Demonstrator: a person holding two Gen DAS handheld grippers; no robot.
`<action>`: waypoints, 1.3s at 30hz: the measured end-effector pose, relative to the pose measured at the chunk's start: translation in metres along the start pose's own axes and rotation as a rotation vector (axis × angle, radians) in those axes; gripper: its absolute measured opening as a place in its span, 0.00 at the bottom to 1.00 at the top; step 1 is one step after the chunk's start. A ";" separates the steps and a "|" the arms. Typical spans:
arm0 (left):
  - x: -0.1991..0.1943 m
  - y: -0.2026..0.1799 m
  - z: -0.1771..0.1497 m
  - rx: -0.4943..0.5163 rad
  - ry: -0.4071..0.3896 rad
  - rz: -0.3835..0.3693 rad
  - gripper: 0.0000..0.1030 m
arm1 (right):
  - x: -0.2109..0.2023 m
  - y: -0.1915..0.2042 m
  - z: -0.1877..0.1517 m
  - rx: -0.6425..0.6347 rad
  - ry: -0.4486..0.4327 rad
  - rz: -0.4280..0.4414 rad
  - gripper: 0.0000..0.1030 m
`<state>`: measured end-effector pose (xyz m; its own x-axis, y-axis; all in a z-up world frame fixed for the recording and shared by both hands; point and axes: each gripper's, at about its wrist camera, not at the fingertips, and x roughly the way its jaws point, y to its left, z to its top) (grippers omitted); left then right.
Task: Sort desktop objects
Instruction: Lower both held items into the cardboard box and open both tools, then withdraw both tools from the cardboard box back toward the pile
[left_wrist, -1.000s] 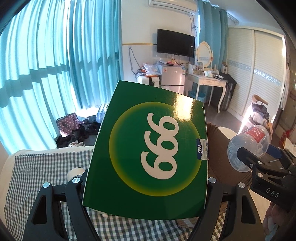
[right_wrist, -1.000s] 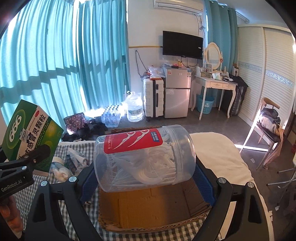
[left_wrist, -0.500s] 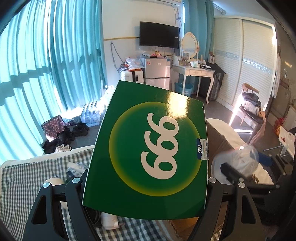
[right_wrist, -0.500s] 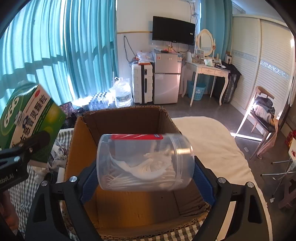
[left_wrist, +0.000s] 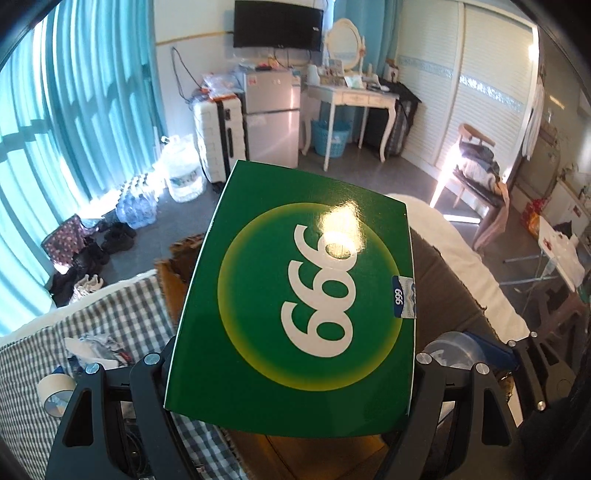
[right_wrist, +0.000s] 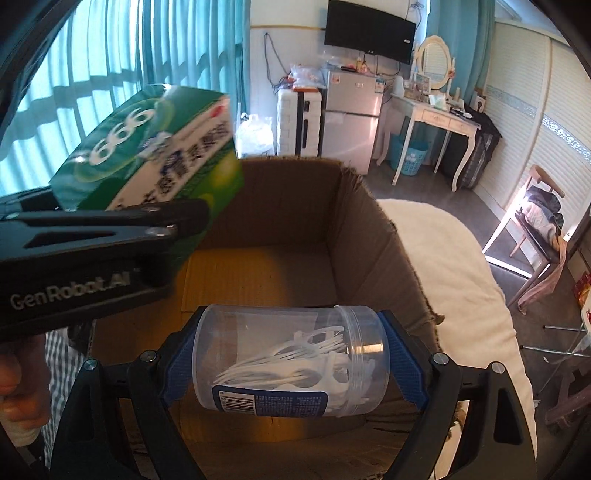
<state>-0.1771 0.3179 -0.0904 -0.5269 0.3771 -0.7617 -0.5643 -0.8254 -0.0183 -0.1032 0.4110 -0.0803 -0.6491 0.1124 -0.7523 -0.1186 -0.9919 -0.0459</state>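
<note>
The left gripper (left_wrist: 291, 354) pinches a green box (left_wrist: 303, 295) by its two side edges, the face with the white "999" turned up toward the camera. In the right wrist view this box (right_wrist: 147, 147) hangs above the left rear part of an open carton (right_wrist: 369, 236), clear of its floor. The right gripper (right_wrist: 291, 365) clamps a clear jar (right_wrist: 291, 354) end to end between its blue pads (right_wrist: 402, 362); the jar lies on its side, white floss picks heaped inside, a blue label underneath. It sits low over the near end of the carton, inside the walls. The carton stands on a checked cloth (left_wrist: 122, 314). On the cloth left of the carton lie a tape roll (left_wrist: 55, 387) and crumpled packets (left_wrist: 96, 347).
</note>
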 end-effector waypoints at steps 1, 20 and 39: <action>0.004 -0.002 -0.001 0.010 0.016 -0.003 0.80 | 0.004 0.000 0.000 -0.001 0.015 0.003 0.85; 0.024 -0.018 -0.006 0.075 0.107 0.011 0.91 | 0.026 0.004 -0.007 -0.022 0.078 -0.018 0.88; -0.068 0.000 0.008 0.000 -0.038 0.064 0.94 | -0.037 0.012 0.014 0.048 -0.087 -0.022 0.89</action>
<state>-0.1463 0.2953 -0.0335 -0.5851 0.3395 -0.7365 -0.5287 -0.8483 0.0290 -0.0908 0.3958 -0.0435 -0.7088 0.1407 -0.6912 -0.1679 -0.9854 -0.0285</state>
